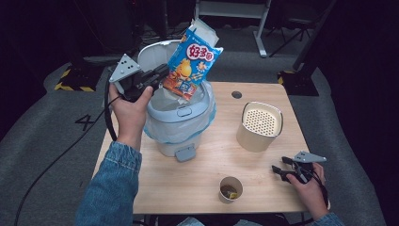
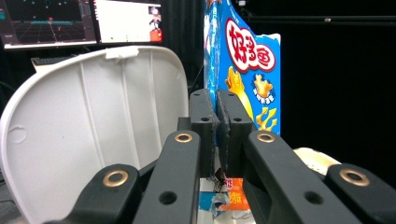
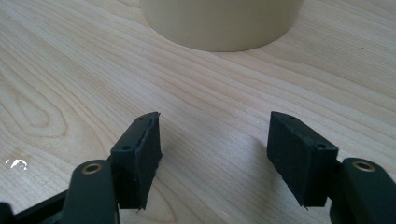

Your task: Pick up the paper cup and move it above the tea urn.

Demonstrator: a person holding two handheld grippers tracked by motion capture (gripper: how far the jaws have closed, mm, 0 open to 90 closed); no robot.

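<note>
Snack bag held over the open bin

Nearest, a paper cup (image 1: pixel 230 188) stands at the near edge of the pale wooden table (image 1: pixel 188 179) with something brownish inside, and to its right the right gripper (image 1: pixel 281 168) rests low with its jaws spread and empty. Farther back on the right stands a cream, rounded-square canister (image 1: pixel 259 126) with a perforated top. On the left stands a smooth white bin (image 1: pixel 181 123) lined with a thin plastic bag (lid (image 2: pixel 88 126) tipped up behind). Above its mouth the left gripper (image 1: pixel 161 75) pinches the glossy blue snack bag (image 1: pixel 190 63) by its edge.
</note>
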